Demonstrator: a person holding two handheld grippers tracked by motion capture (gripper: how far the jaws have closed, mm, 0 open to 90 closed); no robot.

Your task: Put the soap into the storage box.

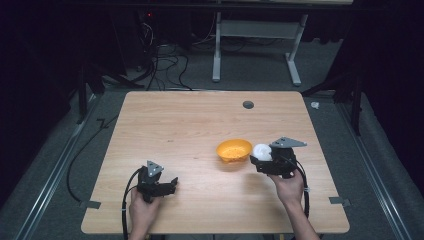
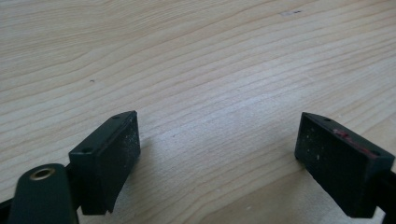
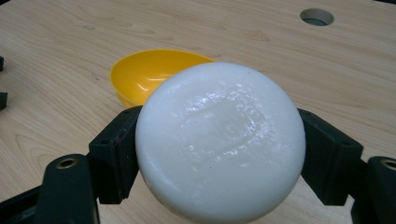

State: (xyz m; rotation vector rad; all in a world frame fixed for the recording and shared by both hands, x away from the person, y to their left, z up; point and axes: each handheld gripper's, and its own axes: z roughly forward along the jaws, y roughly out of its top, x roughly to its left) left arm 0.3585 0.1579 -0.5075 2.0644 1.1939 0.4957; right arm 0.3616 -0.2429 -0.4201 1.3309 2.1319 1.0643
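We are gripping the round white soap (image 3: 220,142) between the jaws of our right gripper (image 1: 264,159), just beside the yellow bowl (image 1: 233,149), while our left gripper (image 2: 219,158) is hovering open over the wooden table (image 1: 175,120)

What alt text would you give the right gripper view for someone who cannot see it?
A round white soap-like bar is clamped between two black fingers. Behind it a yellow bowl sits on a wooden table, which has a round hole near its far edge.
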